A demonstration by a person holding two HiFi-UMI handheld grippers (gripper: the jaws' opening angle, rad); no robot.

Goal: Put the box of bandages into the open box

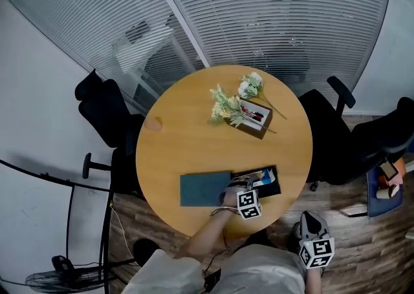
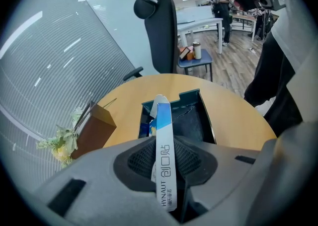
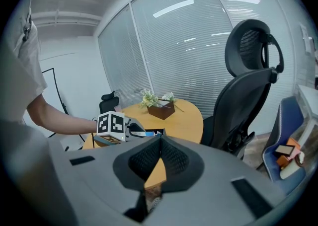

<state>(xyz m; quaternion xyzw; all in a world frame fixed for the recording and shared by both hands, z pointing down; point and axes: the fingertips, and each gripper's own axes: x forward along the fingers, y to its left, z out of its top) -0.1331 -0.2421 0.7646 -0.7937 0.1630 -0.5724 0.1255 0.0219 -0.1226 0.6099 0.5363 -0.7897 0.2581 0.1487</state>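
- Jaws of left gripper (image 2: 171, 145) half apart, pinching box of bandages (image 2: 162, 120) (edge-on) over open box (image 2: 195, 123) at near edge of table (image 1: 194, 144).
- Right gripper (image 3: 158, 145) closed, empty, off the table.

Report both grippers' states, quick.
Left gripper: closed on the box of bandages.
Right gripper: closed, holding nothing.

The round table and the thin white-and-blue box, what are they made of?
The round yellow-brown table looks like wood or wood-look laminate: smooth, even colour, soft sheen. The thin white-and-blue bandage box is probably printed cardboard, with sharp folded edges and a bent flap.
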